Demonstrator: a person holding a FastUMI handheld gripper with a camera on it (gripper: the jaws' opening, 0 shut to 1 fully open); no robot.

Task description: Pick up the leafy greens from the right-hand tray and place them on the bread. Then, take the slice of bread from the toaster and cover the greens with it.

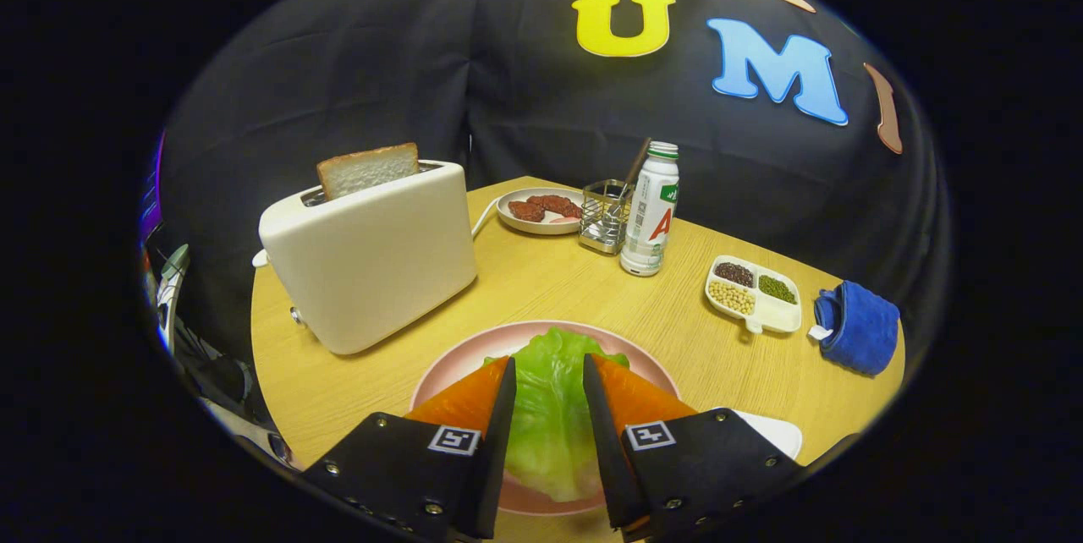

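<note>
My gripper (pixel 548 370) is shut on the leafy greens (pixel 550 408), a pale green lettuce leaf pinched between both fingers and reaching a little past the fingertips. The leaf hangs over a pink plate (pixel 461 361) just below the fingers, and it hides the plate's middle. Beyond the plate to the left stands a white toaster (pixel 372 260) with a slice of bread (pixel 368 169) sticking up from its slot. The rim of a white tray (pixel 774 433) shows beside the right finger.
On the wooden table (pixel 550 285) beyond the plate stand a dish of red meat (pixel 541 210), a wire holder (pixel 605 217) and a white bottle (pixel 650 209). Further right lie a divided dish of beans (pixel 753 293) and a blue cloth (pixel 856 327).
</note>
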